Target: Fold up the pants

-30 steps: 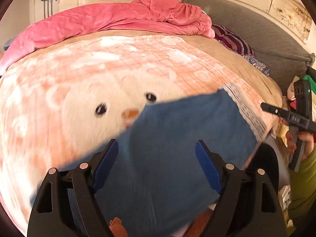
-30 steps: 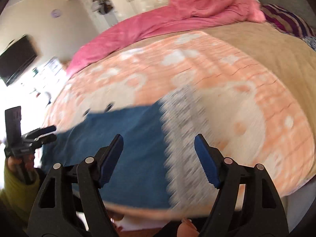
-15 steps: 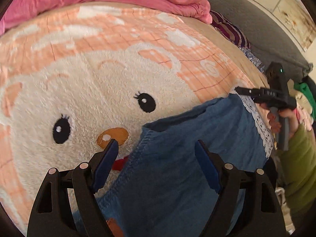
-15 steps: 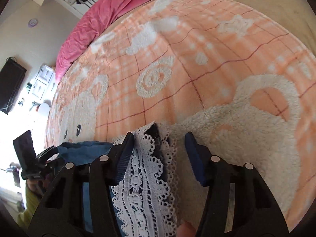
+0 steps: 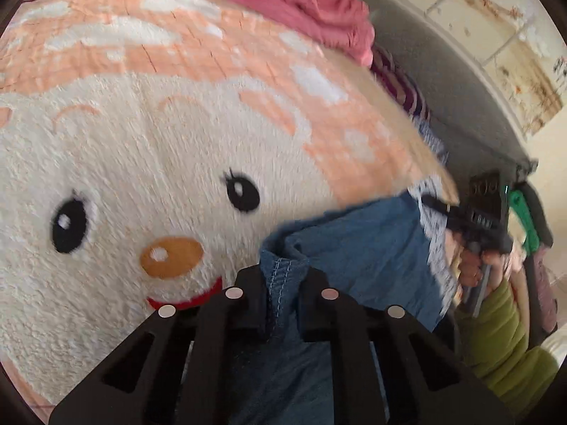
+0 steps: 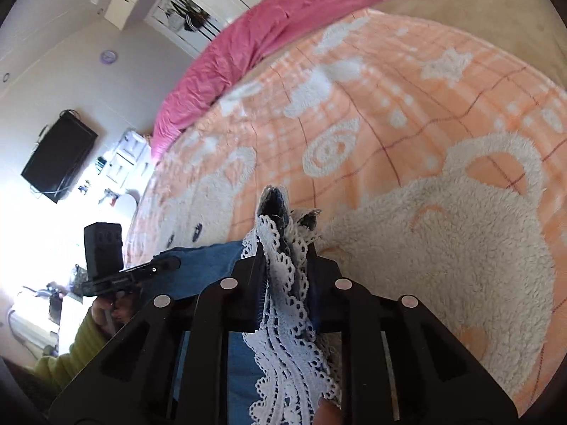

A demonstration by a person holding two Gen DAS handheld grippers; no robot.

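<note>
Blue denim pants [image 5: 358, 248] with a white lace hem [image 6: 283, 336] lie at the near edge of the bed. My left gripper [image 5: 281, 276] is closing its jaws, and the pads pinch a stitched denim edge that bunches up between them. My right gripper [image 6: 285, 265] is also closing, with the lace hem and the dark cloth under it squeezed between its pads. Each gripper shows in the other's view: the right one [image 5: 434, 203] at the pants' far end, and the left one [image 6: 166, 264] held by a hand in a green sleeve [image 6: 71, 350].
The pants rest on a fluffy orange and cream bear blanket [image 5: 149, 148]. A crumpled pink duvet [image 5: 301, 10] lies along the far side, beside striped pillows and a grey headboard [image 5: 443, 81]. A wall TV [image 6: 58, 156] and a wardrobe [image 6: 184, 10] stand beyond the bed.
Both grippers came down toward the bed and went from wide open to closed on the pants, the left on the stitched denim edge, the right on the lace hem.
</note>
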